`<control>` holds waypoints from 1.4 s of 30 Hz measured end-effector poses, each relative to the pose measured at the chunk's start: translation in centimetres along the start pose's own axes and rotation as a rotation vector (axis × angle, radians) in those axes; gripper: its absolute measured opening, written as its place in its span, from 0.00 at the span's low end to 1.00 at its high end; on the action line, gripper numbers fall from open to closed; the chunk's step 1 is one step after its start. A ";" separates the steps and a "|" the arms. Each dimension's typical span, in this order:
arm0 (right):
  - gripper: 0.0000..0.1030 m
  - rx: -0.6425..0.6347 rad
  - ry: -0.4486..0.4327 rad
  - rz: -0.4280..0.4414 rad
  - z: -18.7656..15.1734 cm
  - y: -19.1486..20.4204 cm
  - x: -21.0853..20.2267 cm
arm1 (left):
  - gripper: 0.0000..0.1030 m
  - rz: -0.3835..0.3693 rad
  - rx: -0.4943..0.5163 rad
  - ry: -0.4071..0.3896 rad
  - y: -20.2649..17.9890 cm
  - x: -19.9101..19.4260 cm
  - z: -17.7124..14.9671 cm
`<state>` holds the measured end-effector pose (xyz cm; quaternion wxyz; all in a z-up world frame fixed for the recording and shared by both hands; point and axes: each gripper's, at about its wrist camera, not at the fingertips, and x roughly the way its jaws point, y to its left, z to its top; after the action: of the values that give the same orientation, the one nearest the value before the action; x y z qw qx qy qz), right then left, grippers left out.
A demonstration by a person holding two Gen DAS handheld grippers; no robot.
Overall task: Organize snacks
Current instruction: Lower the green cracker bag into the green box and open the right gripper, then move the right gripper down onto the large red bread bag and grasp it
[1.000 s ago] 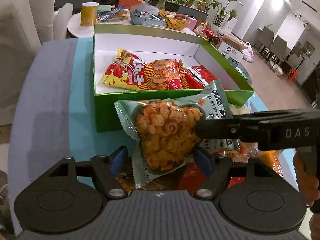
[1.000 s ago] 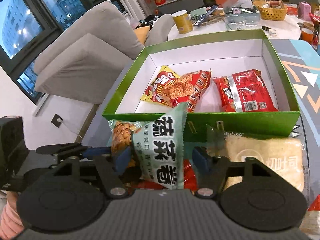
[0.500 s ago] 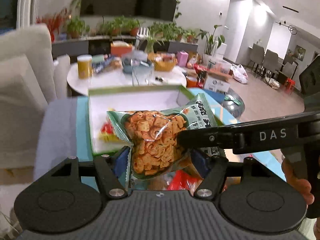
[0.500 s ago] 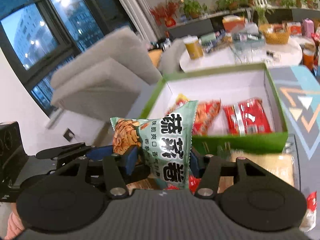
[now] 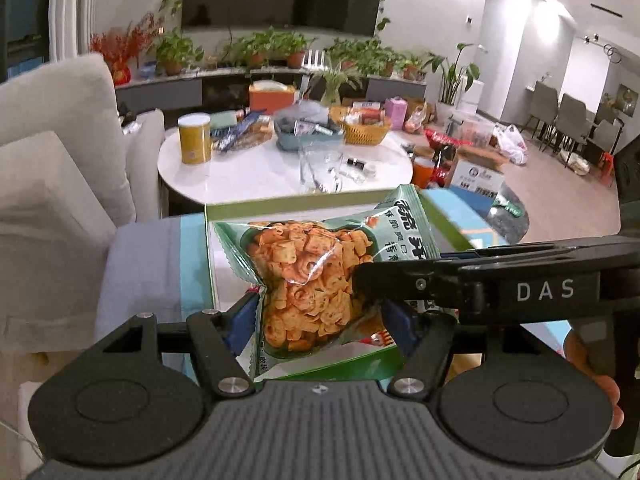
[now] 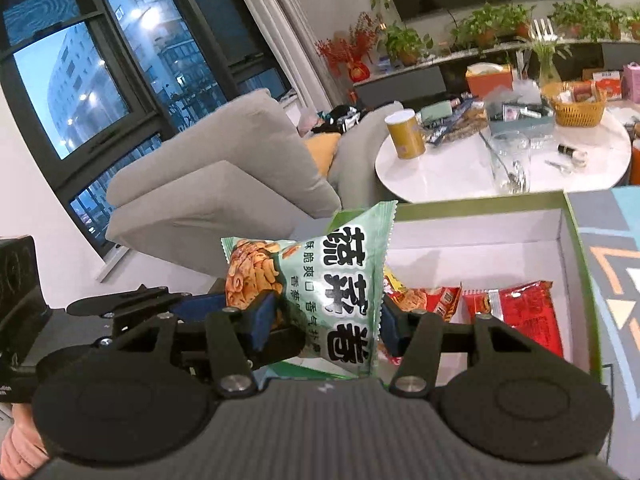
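While both tools meet on it, green snack bag (image 5: 320, 280) hangs clear above green box (image 6: 576, 248), at the box's 7 o'clock corner. Left hand-held gripper (image 5: 320, 316): blue pads pressed on the bag's lower sides, part closed. Right hand-held gripper (image 6: 326, 322): likewise clamped on the same bag, crossing from 3 o'clock in the left view. Box contents: red snack packets (image 6: 528, 320) on white floor. Behind, at 12 o'clock: round white table (image 5: 260, 168), yellow canister (image 5: 195, 139), wicker basket (image 5: 362, 133).
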<state>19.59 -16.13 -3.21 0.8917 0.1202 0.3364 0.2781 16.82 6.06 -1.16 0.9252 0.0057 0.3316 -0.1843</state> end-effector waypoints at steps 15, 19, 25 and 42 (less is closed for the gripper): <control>0.61 0.044 0.102 -0.025 -1.4 -3.2 3.8 | 0.62 0.032 0.022 0.128 0.5 5.9 -1.2; 0.61 -0.017 0.100 -0.111 -1.5 -3.1 4.5 | 0.60 0.067 0.009 0.145 0.8 6.7 -1.3; 0.62 0.052 0.117 -0.159 -2.7 -4.8 4.2 | 0.60 0.072 0.009 0.139 0.7 6.2 -1.3; 0.70 0.016 0.015 -0.118 -3.7 -0.7 -4.6 | 0.61 0.118 0.031 0.090 -2.1 0.7 -2.2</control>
<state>14.60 -19.24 -3.78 0.9029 0.1051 0.3518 0.2234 15.26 4.12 -3.07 0.9186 0.0477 0.3688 -0.1339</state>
